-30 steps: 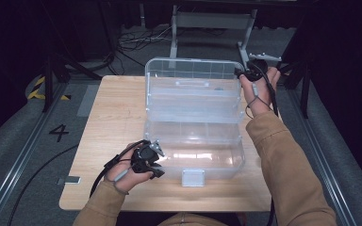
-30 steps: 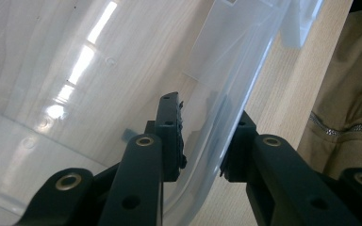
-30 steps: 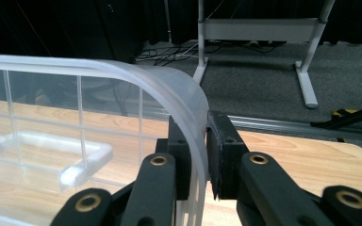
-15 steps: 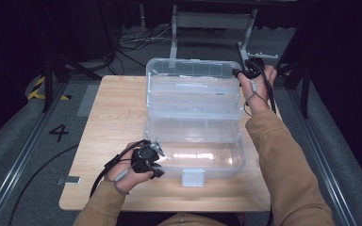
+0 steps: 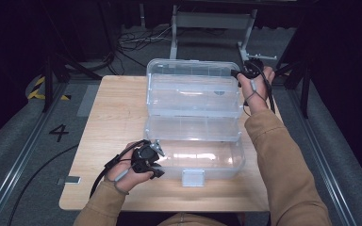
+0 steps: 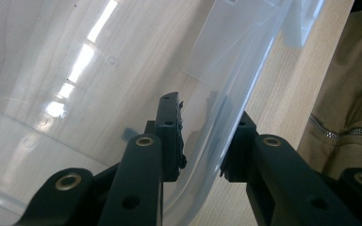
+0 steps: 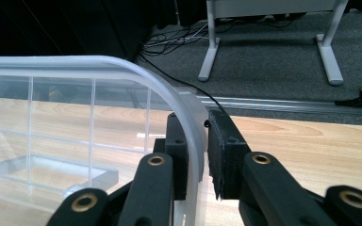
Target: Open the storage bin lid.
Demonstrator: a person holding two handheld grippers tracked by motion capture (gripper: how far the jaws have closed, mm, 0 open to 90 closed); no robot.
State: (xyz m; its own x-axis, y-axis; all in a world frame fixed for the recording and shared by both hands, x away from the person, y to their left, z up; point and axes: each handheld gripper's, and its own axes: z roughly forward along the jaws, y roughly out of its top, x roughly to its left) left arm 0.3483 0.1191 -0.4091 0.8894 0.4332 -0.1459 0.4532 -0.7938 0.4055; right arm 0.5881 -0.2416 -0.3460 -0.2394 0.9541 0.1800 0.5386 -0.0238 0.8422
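A clear plastic tiered box (image 5: 193,101) stands open on the wooden table (image 5: 113,117). My left gripper (image 5: 159,162) is shut on the front left corner of its base (image 5: 207,160). In the left gripper view the curved wall (image 6: 217,94) runs between the jaws of the left gripper (image 6: 202,127), one pad inside and one outside. My right gripper (image 5: 240,74) is shut on the far right corner of the lid (image 5: 193,70). In the right gripper view the lid's rounded rim (image 7: 122,63) passes between the pads of the right gripper (image 7: 199,129).
A latch (image 5: 192,178) hangs at the base's front. Beyond the table's far edge are a metal frame (image 5: 212,21) and cables (image 5: 136,40) on the floor. A rail (image 5: 23,155) runs along the floor at the left, beside a "4" mark (image 5: 59,133).
My right gripper has sunk a little with the lid's corner in it, and the tiers have shifted slightly. The left gripper has kept still on the base.
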